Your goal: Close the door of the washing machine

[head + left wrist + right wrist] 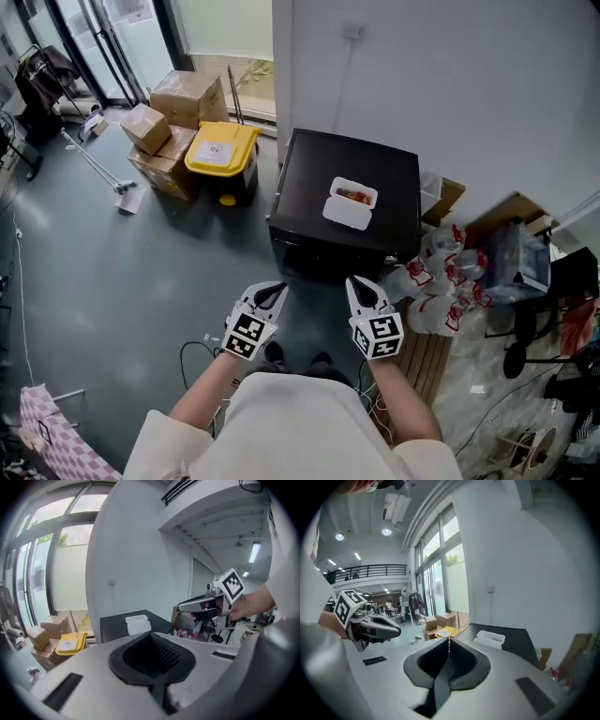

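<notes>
The black washing machine [309, 187] stands against the white wall, seen from above; its dark front [319, 255] faces me and looks flush, though the door itself is hard to make out. A white lidded box [350, 203] rests on its top. My left gripper [275, 292] and right gripper [361, 286] are held up side by side in front of the machine, apart from it, both shut with nothing between the jaws. The left gripper view looks past the left gripper [151, 635] to the machine [117, 625] and the right gripper [187, 606]. The right gripper view shows the right gripper [449, 641], the machine [513, 639] and the left gripper [396, 631].
Cardboard boxes [173, 122] and a yellow-lidded bin [221, 155] stand left of the machine. A long-handled mop [98, 169] lies on the grey floor. Plastic bags [445, 281] and a slatted wooden board [427, 361] crowd the right side. Cables [197, 352] trail by my feet.
</notes>
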Available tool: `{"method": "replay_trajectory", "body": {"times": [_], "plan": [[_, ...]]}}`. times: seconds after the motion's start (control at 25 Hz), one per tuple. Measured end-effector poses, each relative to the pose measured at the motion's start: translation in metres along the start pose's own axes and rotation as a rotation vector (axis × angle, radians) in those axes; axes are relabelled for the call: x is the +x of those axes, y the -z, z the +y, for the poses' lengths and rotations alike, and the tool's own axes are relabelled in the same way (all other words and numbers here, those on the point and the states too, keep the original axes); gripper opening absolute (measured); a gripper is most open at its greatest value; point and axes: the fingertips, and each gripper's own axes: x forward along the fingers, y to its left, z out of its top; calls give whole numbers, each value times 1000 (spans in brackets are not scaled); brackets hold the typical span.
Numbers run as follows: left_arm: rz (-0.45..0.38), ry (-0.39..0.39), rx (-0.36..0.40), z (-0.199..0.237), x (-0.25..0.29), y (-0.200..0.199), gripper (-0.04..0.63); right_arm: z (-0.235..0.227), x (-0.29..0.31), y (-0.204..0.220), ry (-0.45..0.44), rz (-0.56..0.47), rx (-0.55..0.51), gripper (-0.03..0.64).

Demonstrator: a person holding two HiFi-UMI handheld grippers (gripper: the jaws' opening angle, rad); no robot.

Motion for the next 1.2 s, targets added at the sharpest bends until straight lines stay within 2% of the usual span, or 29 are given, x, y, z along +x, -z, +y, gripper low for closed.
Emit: {"method": "replay_trajectory", "body": {"times": [0.12,0.28,0.48,0.84,1.2], "plan": [[-49,-5,13,-4,-12,-33,9,-4,-21,-16,5,-13,-24,32],[-67,-1,-2,-12,-22,-43,9,-7,-47,-36,9,-47,-58,32],[-145,-12,-3,-18,-35,-79,9,-8,-76,-54,16,-90,-120,32],[-196,-10,25,-27,-41,-97,9,-20,-107,-73,69,-170,-155,31],[-184,-28,4,-28,-45,-90,9,-27,-118,-84,90,-207,-136,31]]}}
